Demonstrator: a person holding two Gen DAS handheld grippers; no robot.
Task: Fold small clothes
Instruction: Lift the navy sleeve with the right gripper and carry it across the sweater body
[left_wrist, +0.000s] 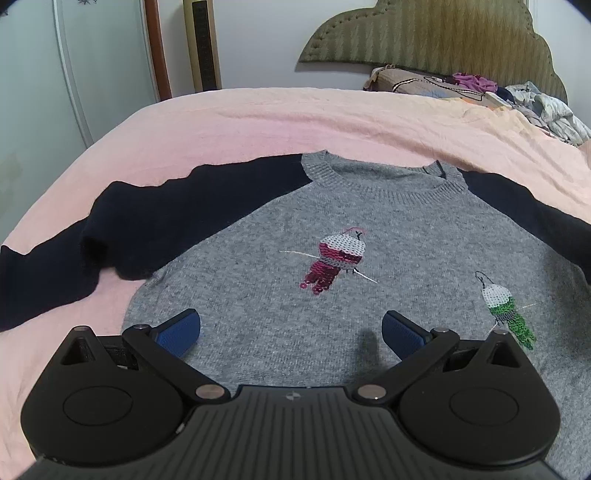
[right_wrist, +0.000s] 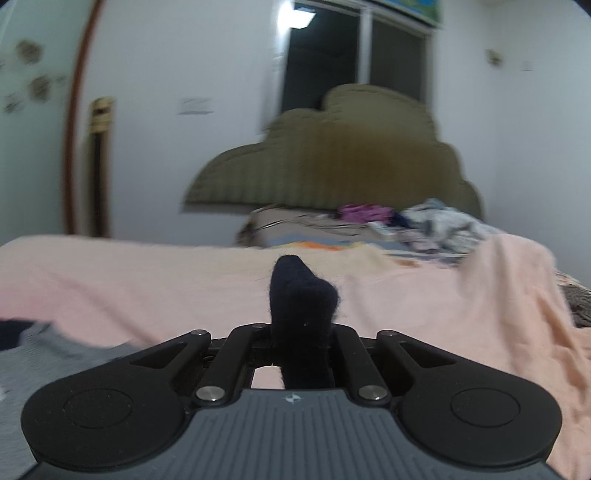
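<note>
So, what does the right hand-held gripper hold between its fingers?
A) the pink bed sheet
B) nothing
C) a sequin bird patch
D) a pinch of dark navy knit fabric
D: the right hand-held gripper is shut on a tuft of dark navy fabric, raised above the pink sheet.

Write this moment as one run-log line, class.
left hand-held gripper: open above sweater | right hand-held gripper: shut on navy sleeve | bed: pink sheet

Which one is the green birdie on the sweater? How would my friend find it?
Look at the pink bed sheet, then the gray sweater spread on it. The green sequin bird sits low near one side, smaller than the red sequin bird in the middle.
</note>
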